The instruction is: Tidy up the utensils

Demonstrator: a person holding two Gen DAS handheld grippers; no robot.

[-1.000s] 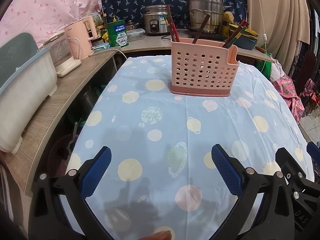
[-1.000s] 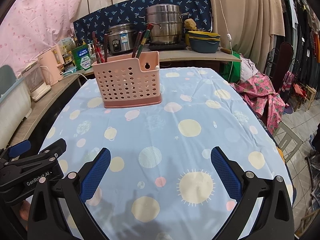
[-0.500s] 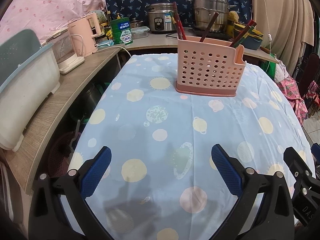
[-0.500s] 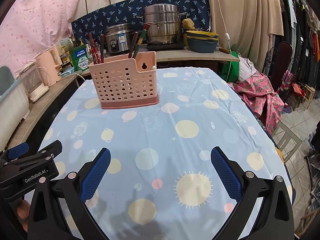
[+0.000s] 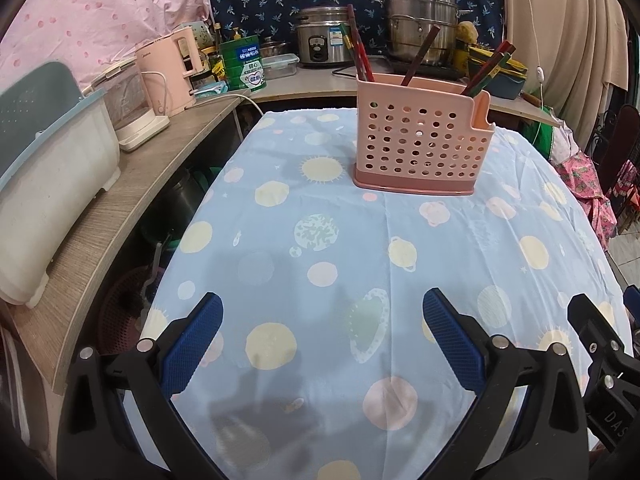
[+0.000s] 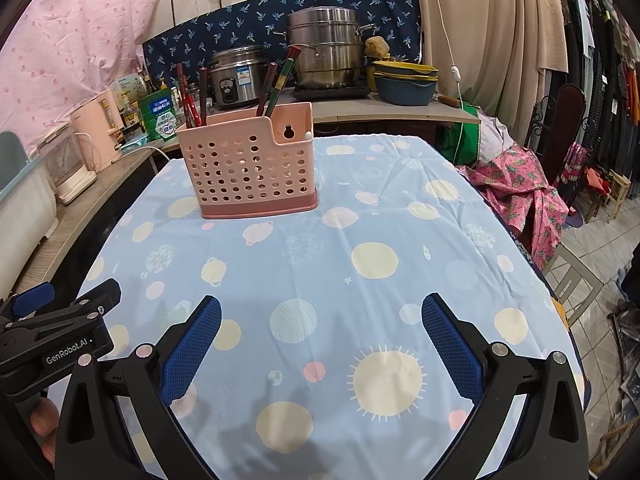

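Fingers (image 5: 192, 344) apart, holder (image 5: 422, 148) beyond

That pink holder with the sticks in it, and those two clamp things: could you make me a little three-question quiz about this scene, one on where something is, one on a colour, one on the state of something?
1. Where does the pink utensil holder stand?
A. On the wooden side counter
B. On the blue tablecloth
C. On the floor

2. What colour are the pads on the right gripper?
A. Blue
B. Red
C. White

3. In what state is the left gripper?
A. Shut on a chopstick
B. Shut with nothing in it
C. Open with nothing in it

Answers:
1. B: its base rests on the planet-patterned cloth, towards the far end of the table.
2. A: both textured pads on the black fingers are blue.
3. C: its fingers are spread wide, with only tablecloth showing between them; the chopsticks all stand in the holder.
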